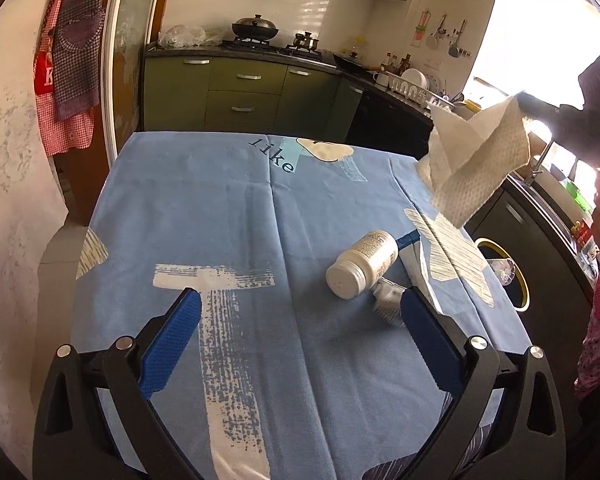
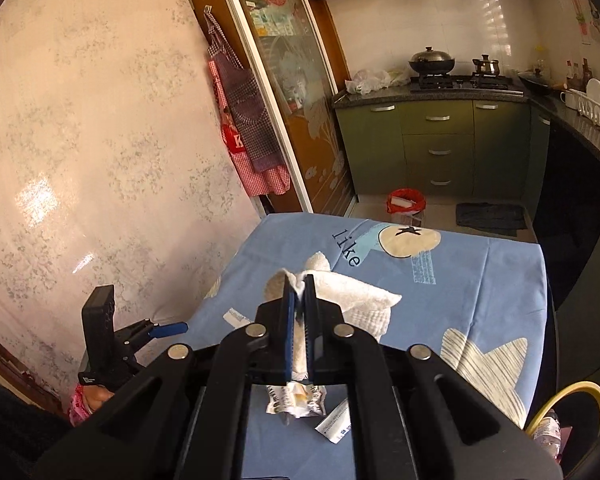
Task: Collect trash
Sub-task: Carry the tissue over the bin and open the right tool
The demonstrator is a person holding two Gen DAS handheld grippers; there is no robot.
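Between the tightly closed jaws of the right gripper (image 2: pixel 298 280) a limp paper towel (image 2: pixel 352 300) hangs by one pinched fold and could slip free short of the bin (image 1: pixel 516 276), while the left gripper (image 1: pixel 300 312) gapes empty beside the bottle (image 1: pixel 362 270).

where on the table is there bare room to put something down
Free: the cloth from the "like" print to the left tongs. Crowded: the right side, with the bottle and wrapper.
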